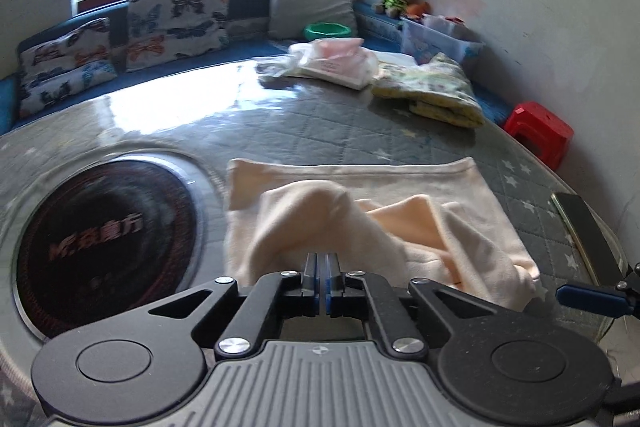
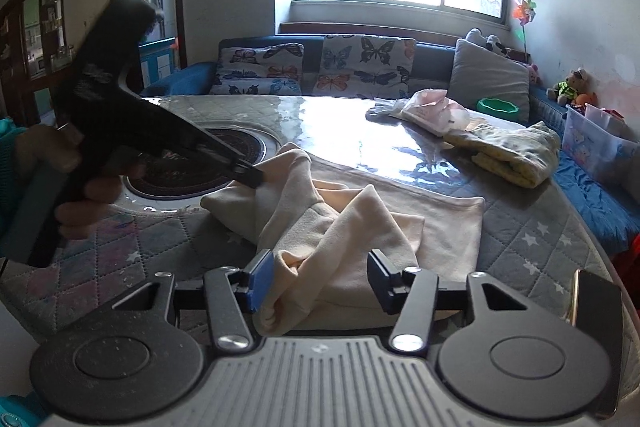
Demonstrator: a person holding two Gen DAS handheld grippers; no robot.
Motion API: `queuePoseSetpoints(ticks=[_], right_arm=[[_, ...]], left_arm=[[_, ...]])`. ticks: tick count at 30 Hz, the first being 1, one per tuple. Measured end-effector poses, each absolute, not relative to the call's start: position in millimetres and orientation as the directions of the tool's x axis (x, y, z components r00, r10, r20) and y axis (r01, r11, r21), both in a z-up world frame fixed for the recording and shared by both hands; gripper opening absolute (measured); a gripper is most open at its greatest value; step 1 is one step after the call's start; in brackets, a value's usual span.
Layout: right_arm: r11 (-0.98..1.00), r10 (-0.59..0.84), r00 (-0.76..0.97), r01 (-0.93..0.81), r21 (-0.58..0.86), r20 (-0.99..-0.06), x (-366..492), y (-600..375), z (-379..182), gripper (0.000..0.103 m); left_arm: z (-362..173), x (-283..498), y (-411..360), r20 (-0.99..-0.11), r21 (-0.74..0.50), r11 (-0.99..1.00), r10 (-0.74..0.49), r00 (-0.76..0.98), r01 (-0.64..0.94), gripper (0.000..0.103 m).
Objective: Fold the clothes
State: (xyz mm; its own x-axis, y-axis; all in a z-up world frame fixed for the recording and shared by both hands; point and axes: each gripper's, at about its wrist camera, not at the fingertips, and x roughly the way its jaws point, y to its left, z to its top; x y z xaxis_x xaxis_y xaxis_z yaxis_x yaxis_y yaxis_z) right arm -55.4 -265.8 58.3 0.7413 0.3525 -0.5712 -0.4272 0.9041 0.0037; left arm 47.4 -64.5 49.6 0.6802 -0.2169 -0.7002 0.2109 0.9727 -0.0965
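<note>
Quilted grey table (image 2: 516,227) bearing cream garment (image 2: 360,223), yellow folded cloth (image 2: 516,155), phone (image 2: 596,299).

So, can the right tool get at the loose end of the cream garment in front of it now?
Probably yes. The right tool is open, the cream garment has a loose end lying between its fingers, and nothing blocks it. The left tool grips another part.

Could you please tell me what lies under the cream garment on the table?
Under the cream garment shows the grey quilted table cover with white stars. Whatever lies beneath the cloth's bunched middle is covered.
</note>
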Motion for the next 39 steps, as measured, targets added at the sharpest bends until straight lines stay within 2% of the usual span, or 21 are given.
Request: queuePoseSetpoints(ticks=[7, 9, 10, 11, 14, 18, 20, 21, 27, 29, 31, 35, 36, 38, 39], right_arm=[[0.910, 0.321, 0.743, -0.414, -0.026, -0.587, -58.4, -262.1, 49.3, 0.063], [0.911, 0.313, 0.743, -0.411, -0.035, -0.591, -59.9, -262.2, 46.1, 0.065], [0.912, 0.311, 0.744, -0.410, -0.035, -0.592, -60.6, -262.2, 45.4, 0.065], [0.912, 0.310, 0.744, -0.408, -0.035, -0.592, -61.3, -262.3, 44.7, 0.065], [0.913, 0.311, 0.741, -0.407, -0.029, -0.595, -63.9, -262.7, 43.3, 0.069], [0.911, 0.312, 0.736, -0.412, -0.032, -0.601, -66.3, -261.5, 40.5, 0.071], [0.910, 0.314, 0.734, -0.414, -0.030, -0.602, -67.4, -261.5, 40.5, 0.072], [0.909, 0.315, 0.733, -0.416, -0.030, -0.604, -67.3, -261.5, 41.0, 0.072], [0.905, 0.309, 0.729, -0.422, -0.045, -0.611, -65.6, -258.3, 43.5, 0.077], [0.906, 0.306, 0.726, -0.421, -0.046, -0.616, -65.6, -256.4, 42.6, 0.079], [0.905, 0.308, 0.722, -0.423, -0.043, -0.619, -65.9, -255.9, 41.4, 0.081], [0.903, 0.310, 0.715, -0.427, -0.040, -0.627, -67.2, -254.8, 38.7, 0.082], [0.903, 0.310, 0.713, -0.428, -0.039, -0.629, -67.3, -254.9, 38.2, 0.082], [0.902, 0.311, 0.710, -0.429, -0.038, -0.631, -66.9, -254.6, 37.4, 0.083], [0.902, 0.311, 0.709, -0.430, -0.038, -0.633, -66.8, -254.4, 36.9, 0.083]], left_arm=[[54.4, 32.7, -52.2, -0.702, -0.148, 0.966, -0.253, 0.666, 0.211, 0.005], [56.3, 31.1, -56.4, -0.701, -0.165, 0.958, -0.280, 0.656, 0.233, 0.018], [56.6, 32.0, -61.2, -0.704, -0.166, 0.957, -0.285, 0.651, 0.238, 0.029], [56.7, 33.1, -66.6, -0.705, -0.160, 0.956, -0.285, 0.650, 0.245, 0.035], [54.1, 41.3, -83.0, -0.714, -0.143, 0.955, -0.281, 0.641, 0.259, 0.042], [44.0, 53.6, -94.6, -0.732, -0.142, 0.958, -0.270, 0.625, 0.248, 0.040], [39.9, 55.3, -95.9, -0.741, -0.149, 0.958, -0.272, 0.613, 0.245, 0.031], [38.7, 55.6, -96.5, -0.745, -0.155, 0.957, -0.277, 0.607, 0.246, 0.031], [39.7, 52.2, -101.2, -0.753, -0.131, 0.963, -0.252, 0.608, 0.236, 0.033], [39.8, 52.3, -103.8, -0.758, -0.120, 0.966, -0.239, 0.607, 0.230, 0.042], [39.7, 52.5, -106.7, -0.760, -0.108, 0.968, -0.228, 0.608, 0.228, 0.046], [38.1, 55.3, -108.1, -0.761, -0.118, 0.965, -0.239, 0.603, 0.233, 0.045], [37.4, 55.6, -108.1, -0.760, -0.119, 0.964, -0.242, 0.603, 0.237, 0.044], [35.1, 55.9, -107.7, -0.761, -0.122, 0.962, -0.249, 0.599, 0.245, 0.026], [34.2, 55.8, -106.8, -0.761, -0.130, 0.960, -0.256, 0.596, 0.246, 0.022]])
